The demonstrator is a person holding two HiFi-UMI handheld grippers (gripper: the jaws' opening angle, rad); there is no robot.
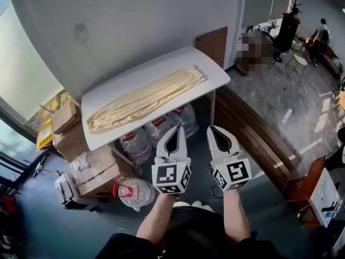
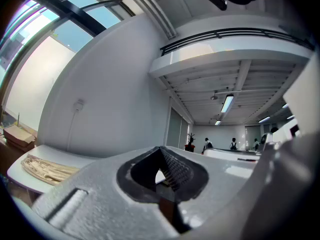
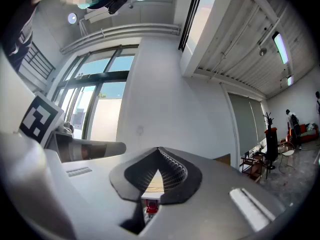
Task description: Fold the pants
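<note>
**Grippers shut and empty, pants waiting on the table**

The left gripper point(image 1: 177, 128) and right gripper point(image 1: 213, 130), jaws pressed together on nothing, are held side by side, well apart from the pants point(image 1: 145, 99). These lie stretched out long on the table point(image 1: 161, 69), legs seemingly laid together. The folds across their length look not yet begun.

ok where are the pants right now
In the head view, the pants lie stretched along the white table by the wall, over the water bottles, well ahead of the left gripper and the right gripper.
</note>
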